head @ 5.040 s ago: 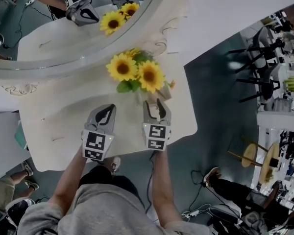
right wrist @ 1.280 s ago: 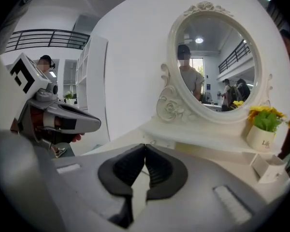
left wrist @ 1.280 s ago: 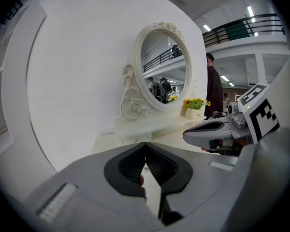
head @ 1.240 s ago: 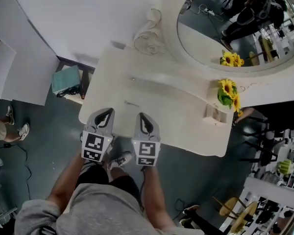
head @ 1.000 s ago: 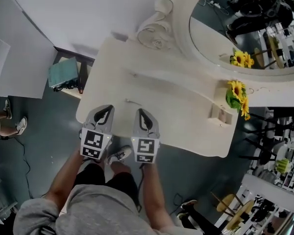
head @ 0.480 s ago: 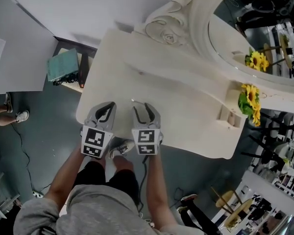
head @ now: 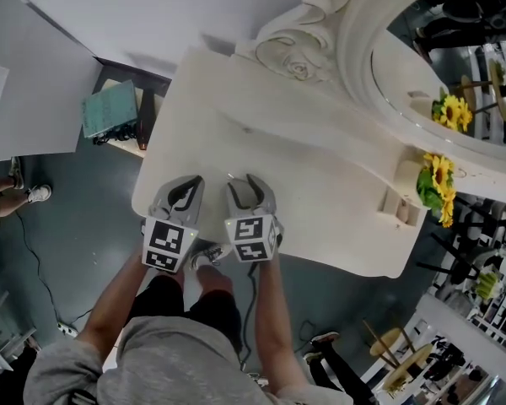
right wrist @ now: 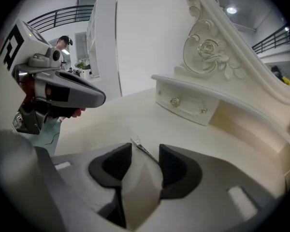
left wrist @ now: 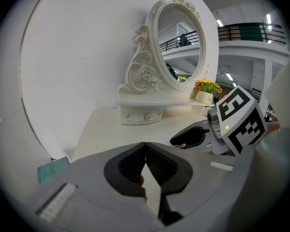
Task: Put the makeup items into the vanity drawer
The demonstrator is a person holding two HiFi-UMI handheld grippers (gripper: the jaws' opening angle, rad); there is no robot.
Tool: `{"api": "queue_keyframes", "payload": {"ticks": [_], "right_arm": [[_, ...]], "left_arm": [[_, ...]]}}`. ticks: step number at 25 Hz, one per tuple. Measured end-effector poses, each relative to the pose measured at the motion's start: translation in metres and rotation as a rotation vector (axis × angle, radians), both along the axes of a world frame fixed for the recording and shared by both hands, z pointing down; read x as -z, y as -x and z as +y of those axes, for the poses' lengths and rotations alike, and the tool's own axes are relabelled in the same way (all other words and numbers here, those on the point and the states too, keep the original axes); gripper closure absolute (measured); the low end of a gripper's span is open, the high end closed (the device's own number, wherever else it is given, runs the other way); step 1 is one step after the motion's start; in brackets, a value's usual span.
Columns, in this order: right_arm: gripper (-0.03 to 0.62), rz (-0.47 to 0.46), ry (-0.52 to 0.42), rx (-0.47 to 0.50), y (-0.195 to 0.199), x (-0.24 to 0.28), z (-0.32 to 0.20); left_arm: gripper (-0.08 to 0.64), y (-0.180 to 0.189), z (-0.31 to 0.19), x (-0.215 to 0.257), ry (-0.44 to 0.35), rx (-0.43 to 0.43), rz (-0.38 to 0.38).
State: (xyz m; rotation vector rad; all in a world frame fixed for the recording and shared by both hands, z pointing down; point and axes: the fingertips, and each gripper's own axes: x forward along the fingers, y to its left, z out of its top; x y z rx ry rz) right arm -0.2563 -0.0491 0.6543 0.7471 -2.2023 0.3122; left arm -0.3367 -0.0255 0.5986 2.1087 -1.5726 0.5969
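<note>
Thin clip: just ahead of right gripper, slanting across its gap. Jaws just opened wide, nothing gripped. Left gripper: closed, beside it, farther off.

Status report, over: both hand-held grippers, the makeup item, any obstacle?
Right hand-held gripper has just been opening, thin metal item between jaws, ungripped. Left hand-held gripper shut, empty. Vanity drawer closed.

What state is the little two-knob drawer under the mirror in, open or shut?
Shut. The drawer front sits flush beneath the shelf, and no gap shows around it in either gripper view.
</note>
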Motion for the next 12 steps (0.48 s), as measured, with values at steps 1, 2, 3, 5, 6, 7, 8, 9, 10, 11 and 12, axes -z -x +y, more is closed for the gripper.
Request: {"api": "queue_keyframes", "payload": {"ticks": [1, 2, 3, 5, 6, 7, 8, 9, 10, 11, 12], "right_arm": [[0.428, 0.003, 0.002, 0.008, 0.0010, -0.0005, 0.0003], [0.439, 0.005, 0.005, 0.015, 0.0019, -0.0006, 0.0007], [0.450, 0.007, 0.007, 0.018, 0.0026, -0.0007, 0.0012], [0.500, 0.022, 0.004, 0.015, 0.0022, -0.0012, 0.0017], [0.523, 0.030, 0.000, 0.013, 0.0019, -0.0016, 0.0016], [0.528, 0.035, -0.002, 0.012, 0.0019, -0.0019, 0.0016], [0.543, 0.040, -0.003, 0.012, 0.0020, -0.0021, 0.0016], [0.562, 0.044, -0.004, 0.012, 0.0022, -0.0023, 0.0017], [0.572, 0.048, -0.005, 0.012, 0.0024, -0.0023, 0.0018], [0.572, 0.049, -0.005, 0.011, 0.0025, -0.0022, 0.0019], [0.574, 0.048, -0.002, 0.009, 0.0024, -0.0023, 0.0020]], "left_arm": [[0.549, 0.0009, -0.0003, -0.0007, 0.002, 0.001, 0.000], [0.549, 0.0021, -0.0005, -0.0015, 0.004, 0.003, 0.000], [0.549, 0.0032, -0.0006, -0.0021, 0.007, 0.005, 0.000], [0.549, 0.0050, -0.0008, -0.0027, 0.010, 0.009, 0.000], [0.549, 0.0059, -0.0012, -0.0025, 0.010, 0.010, 0.000], [0.549, 0.0068, -0.0016, -0.0021, 0.010, 0.011, 0.000], [0.549, 0.0079, -0.0019, -0.0017, 0.009, 0.012, 0.000], [0.549, 0.0089, -0.0019, -0.0014, 0.009, 0.013, -0.001], [0.549, 0.0099, -0.0016, -0.0012, 0.010, 0.013, -0.002], [0.549, 0.0105, -0.0013, -0.0012, 0.010, 0.013, -0.002], [0.549, 0.0109, -0.0011, -0.0014, 0.010, 0.012, -0.002]]}}
